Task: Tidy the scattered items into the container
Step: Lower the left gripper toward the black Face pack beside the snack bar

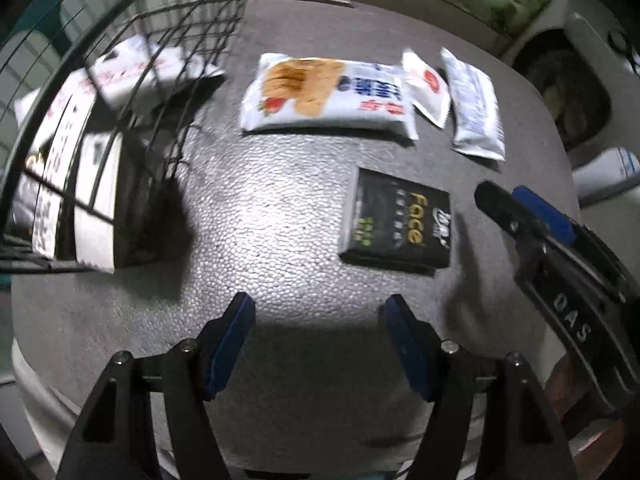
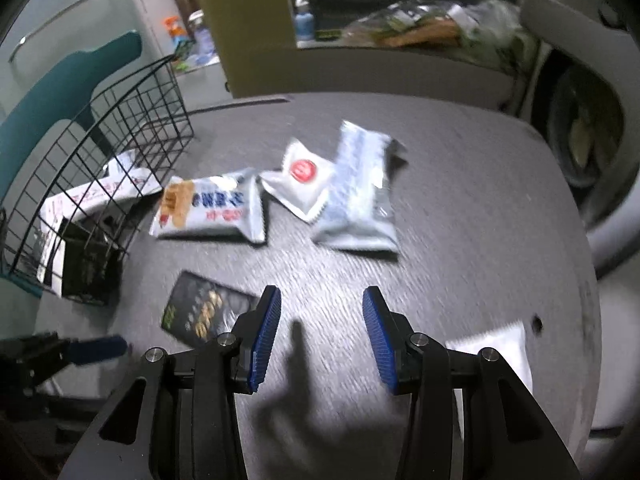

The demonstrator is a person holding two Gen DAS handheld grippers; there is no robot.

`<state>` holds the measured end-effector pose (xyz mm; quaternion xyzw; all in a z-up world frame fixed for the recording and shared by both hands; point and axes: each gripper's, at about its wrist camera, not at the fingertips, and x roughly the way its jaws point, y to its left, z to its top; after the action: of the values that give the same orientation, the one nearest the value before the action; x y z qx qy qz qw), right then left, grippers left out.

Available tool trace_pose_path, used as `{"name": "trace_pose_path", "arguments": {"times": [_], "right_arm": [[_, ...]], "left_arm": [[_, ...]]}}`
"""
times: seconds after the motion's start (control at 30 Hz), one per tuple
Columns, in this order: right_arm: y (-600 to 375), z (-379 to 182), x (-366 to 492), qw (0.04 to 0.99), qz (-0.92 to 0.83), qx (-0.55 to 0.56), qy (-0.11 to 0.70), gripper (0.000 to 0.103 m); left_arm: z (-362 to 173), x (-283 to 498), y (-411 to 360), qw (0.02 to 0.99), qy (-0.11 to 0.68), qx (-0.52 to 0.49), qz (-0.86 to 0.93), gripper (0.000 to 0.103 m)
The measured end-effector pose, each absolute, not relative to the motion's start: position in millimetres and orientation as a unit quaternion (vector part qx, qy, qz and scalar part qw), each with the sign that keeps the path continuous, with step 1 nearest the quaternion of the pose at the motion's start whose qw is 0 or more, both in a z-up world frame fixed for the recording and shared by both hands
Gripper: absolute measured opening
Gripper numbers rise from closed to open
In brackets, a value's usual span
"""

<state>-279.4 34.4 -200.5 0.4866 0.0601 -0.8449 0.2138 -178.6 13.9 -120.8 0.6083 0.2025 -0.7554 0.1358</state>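
On the grey pebbled foam tabletop [image 1: 260, 216]: left gripper [image 1: 316, 316] with blue-padded fingers spread wide and empty over bare surface, right gripper [image 2: 322, 304] likewise parted and holding nothing. At the table's left edge, black wire mesh basket [image 2: 132, 128] already containing white printed packets [image 1: 132, 68]. Still outside it: long white biscuit wrapper with orange picture [image 1: 324, 94], small white sachet with red circle [image 2: 302, 178] just beside, pale silver-blue pouch [image 2: 360, 196] touching that sachet, black "Face" packet [image 1: 396, 220] nearer the grippers, plain white sachet [image 2: 500, 344] by the right gripper.
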Motion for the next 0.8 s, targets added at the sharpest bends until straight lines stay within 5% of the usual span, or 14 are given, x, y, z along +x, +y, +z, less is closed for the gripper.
{"name": "trace_pose_path", "arguments": {"times": [0.8], "right_arm": [[42, -208, -236, 0.267, -0.818, 0.504, 0.077, 0.043]], "left_arm": [[-122, -180, 12, 0.122, 0.185, 0.614, -0.757, 0.074]]}}
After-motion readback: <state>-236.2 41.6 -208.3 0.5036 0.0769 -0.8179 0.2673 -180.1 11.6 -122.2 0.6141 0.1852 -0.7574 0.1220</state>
